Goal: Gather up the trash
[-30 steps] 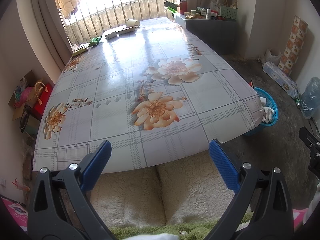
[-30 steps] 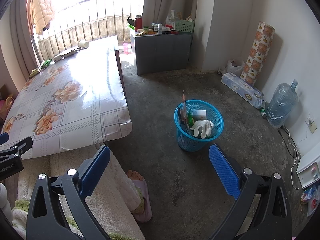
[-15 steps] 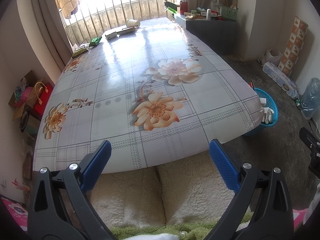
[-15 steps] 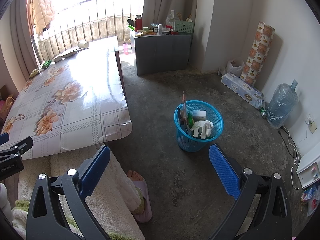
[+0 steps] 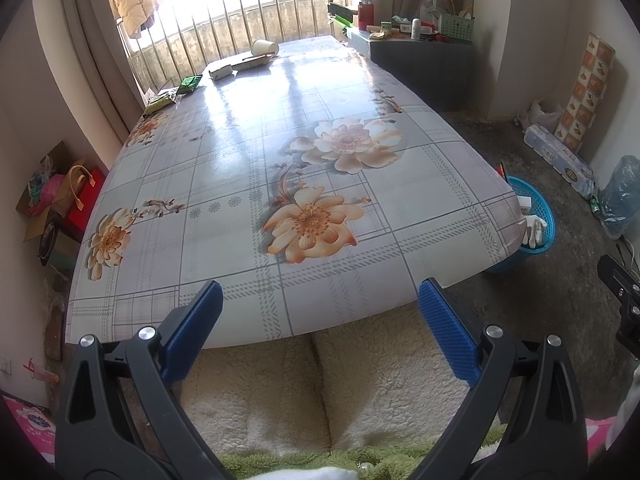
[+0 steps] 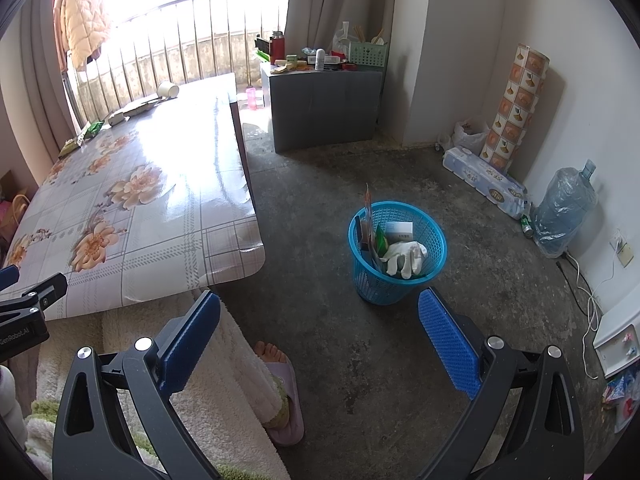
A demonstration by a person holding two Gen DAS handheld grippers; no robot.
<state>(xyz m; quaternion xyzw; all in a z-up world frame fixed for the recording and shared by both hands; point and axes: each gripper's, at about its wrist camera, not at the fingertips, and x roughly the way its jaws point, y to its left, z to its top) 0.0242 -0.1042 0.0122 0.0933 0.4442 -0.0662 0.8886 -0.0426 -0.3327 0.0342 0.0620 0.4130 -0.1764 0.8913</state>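
Note:
My left gripper (image 5: 320, 308) is open and empty over the near edge of the flowered table (image 5: 224, 184). Trash lies at the table's far end: a tipped paper cup (image 5: 264, 46), a white box (image 5: 221, 72), a flat brown piece (image 5: 252, 62) and green wrappers (image 5: 190, 83). My right gripper (image 6: 320, 320) is open and empty above the floor, with the blue trash basket (image 6: 436, 236) just ahead. The basket holds a white glove (image 6: 404, 258), a small box and wrappers. The basket also shows in the left wrist view (image 5: 546, 216), beside the table's right corner.
A grey cabinet (image 6: 324, 108) with clutter stands at the back. Paper rolls (image 6: 484, 180), a patterned roll (image 6: 516, 104) and a water jug (image 6: 564, 208) line the right wall. My legs under a fleece blanket (image 6: 224, 400) and a slippered foot (image 6: 280, 392) are near. Bags (image 5: 60, 200) sit left of the table.

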